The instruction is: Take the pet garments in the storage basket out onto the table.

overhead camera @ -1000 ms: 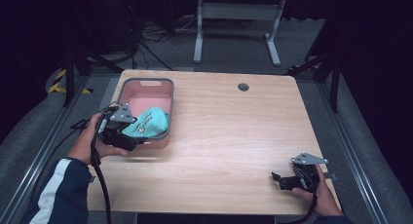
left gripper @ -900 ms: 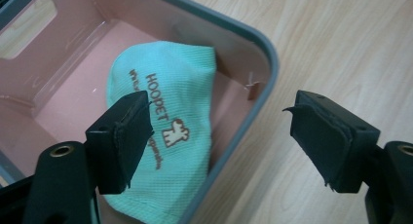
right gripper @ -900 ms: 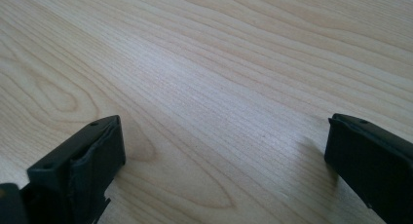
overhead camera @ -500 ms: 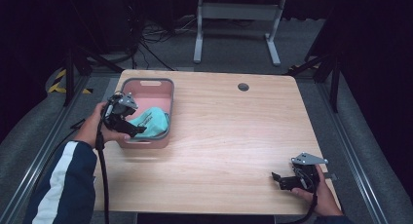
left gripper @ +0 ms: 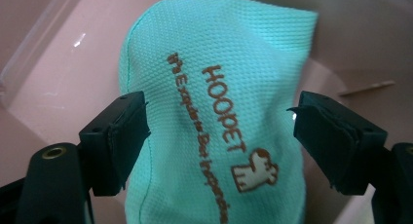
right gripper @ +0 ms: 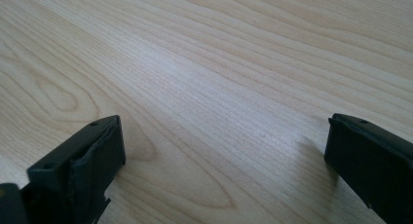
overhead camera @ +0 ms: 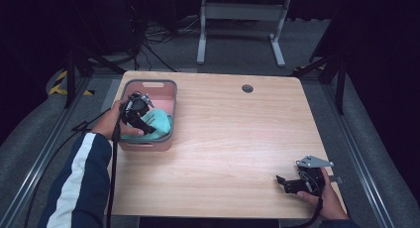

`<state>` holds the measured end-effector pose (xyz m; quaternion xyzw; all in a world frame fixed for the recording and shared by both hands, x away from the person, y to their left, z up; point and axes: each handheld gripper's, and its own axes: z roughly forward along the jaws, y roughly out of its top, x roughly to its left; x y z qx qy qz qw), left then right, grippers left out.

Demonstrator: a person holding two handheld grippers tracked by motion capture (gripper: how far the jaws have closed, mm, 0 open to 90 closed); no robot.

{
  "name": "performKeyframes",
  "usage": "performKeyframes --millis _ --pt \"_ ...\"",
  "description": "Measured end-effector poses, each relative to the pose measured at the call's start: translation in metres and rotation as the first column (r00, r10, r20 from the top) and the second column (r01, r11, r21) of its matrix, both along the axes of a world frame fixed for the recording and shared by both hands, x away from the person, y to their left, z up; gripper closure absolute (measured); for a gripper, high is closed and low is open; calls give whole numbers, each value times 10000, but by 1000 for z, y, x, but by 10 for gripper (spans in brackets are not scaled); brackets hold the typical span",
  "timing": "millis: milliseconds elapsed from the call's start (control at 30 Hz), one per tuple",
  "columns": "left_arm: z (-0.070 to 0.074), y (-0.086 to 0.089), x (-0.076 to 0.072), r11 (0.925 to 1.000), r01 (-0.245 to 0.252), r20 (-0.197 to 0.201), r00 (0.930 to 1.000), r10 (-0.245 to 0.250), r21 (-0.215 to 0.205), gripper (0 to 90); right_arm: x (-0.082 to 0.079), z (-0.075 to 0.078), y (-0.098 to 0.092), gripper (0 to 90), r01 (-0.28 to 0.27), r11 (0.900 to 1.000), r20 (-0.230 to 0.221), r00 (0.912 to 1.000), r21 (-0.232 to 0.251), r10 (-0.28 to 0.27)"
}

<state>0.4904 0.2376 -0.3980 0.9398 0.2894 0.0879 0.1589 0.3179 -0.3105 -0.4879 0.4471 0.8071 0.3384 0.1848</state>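
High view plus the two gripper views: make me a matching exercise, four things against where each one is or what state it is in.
Things:
1. teal pouch
2. pink bin
3. right gripper
4. cable hole

Places or states:
A. near right corner of the table, jaws apart over bare wood
B. far left part of the table
C. far edge of the table, near the middle
D. inside the bin, between the left gripper's open jaws

Pairs: 1-D, 2-B, 3-A, 4-C

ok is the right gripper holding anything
No, the right gripper has its jaws wide apart with bare wooden table between them.
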Motion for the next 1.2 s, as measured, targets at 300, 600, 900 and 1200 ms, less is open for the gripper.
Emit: performKeyframes --millis 300,600,900,1200 --pt "-24 -10 18 9970 -267 -914 9953 333 726 193 0 0 0 15 -29 10000 -1 10000 4 29" --pt "-40 -14 24 9902 -316 -1656 9847 542 1360 147 0 0 0 15 -46 10000 -5 10000 7 46" --pt "-37 -17 25 9899 -442 -2199 9728 733 1346 286 0 0 1 16 -71 10000 -2 10000 22 71" --pt "-31 -21 21 9907 -253 -2133 9755 537 1337 655 0 0 1 16 -74 10000 -4 10000 23 74"
